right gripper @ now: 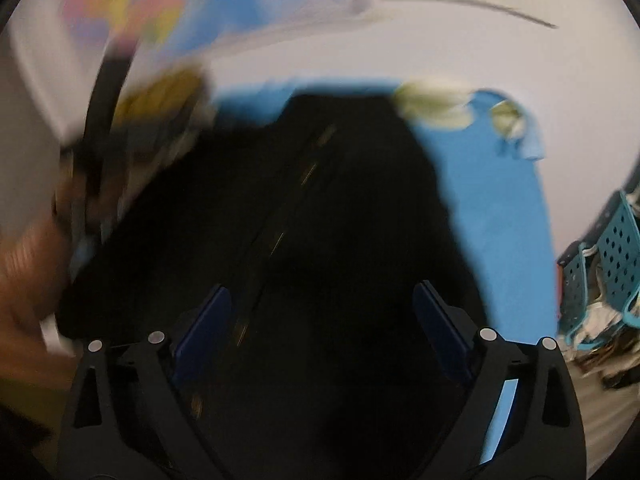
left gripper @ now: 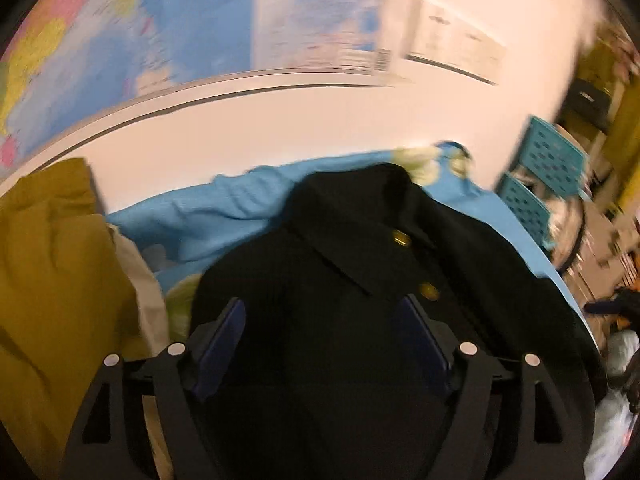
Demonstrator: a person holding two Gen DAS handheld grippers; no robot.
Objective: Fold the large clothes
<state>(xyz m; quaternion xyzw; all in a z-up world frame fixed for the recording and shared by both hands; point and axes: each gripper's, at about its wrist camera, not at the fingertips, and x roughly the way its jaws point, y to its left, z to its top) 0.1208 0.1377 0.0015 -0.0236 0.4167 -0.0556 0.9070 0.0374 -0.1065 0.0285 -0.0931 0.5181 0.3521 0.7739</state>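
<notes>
Both claws stand wide with nothing pinched: the left gripper (left gripper: 320, 344) and right gripper (right gripper: 320, 332) hover over the black coat (left gripper: 360, 260), which lies collar-up on the blue sheet (left gripper: 208, 216). Best to square the halves and smooth the front before the next grab. The coat looks thick, ribbed and limp, with brass buttons (left gripper: 400, 237); a mustard garment (left gripper: 60, 280) is heaped just beside it.

At your twelve o'clock lies a black garment (left gripper: 360, 280) of matt ribbed knit cloth with shiny brass-like buttons (left gripper: 401, 237). Under it, the blue sheet (left gripper: 224, 216) is smooth cloth. At two o'clock, the perforated teal baskets (left gripper: 552, 156) look plastic.
</notes>
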